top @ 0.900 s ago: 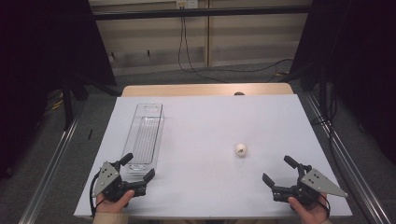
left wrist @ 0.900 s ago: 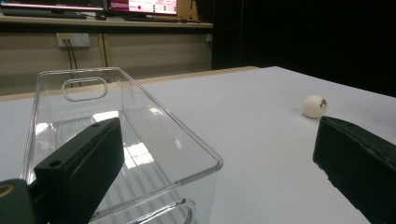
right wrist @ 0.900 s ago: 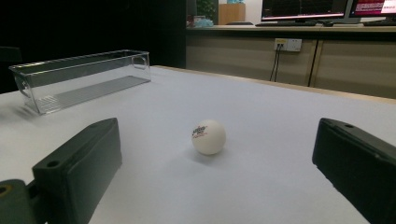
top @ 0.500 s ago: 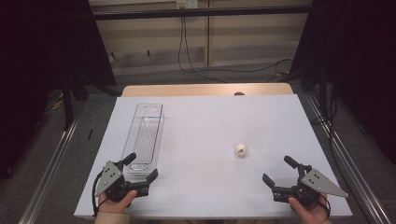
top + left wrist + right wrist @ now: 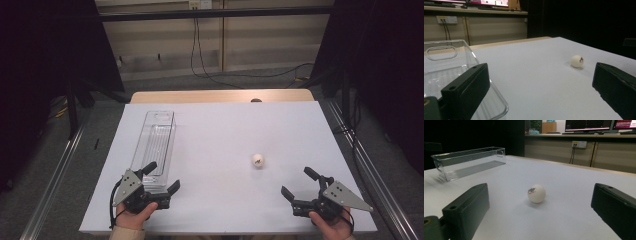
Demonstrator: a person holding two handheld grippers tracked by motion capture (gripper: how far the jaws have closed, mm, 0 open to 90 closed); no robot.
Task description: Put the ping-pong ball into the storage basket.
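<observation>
A white ball with a small printed mark lies on the white table, right of centre and nearer the near edge. The right gripper rests at the near right, jaws spread wide and empty; the ball sits ahead of them, just to their far left, apart. The left gripper, also wide and empty, sits at the near left, one jaw over the near end of the clear tray, well apart from the ball.
</observation>
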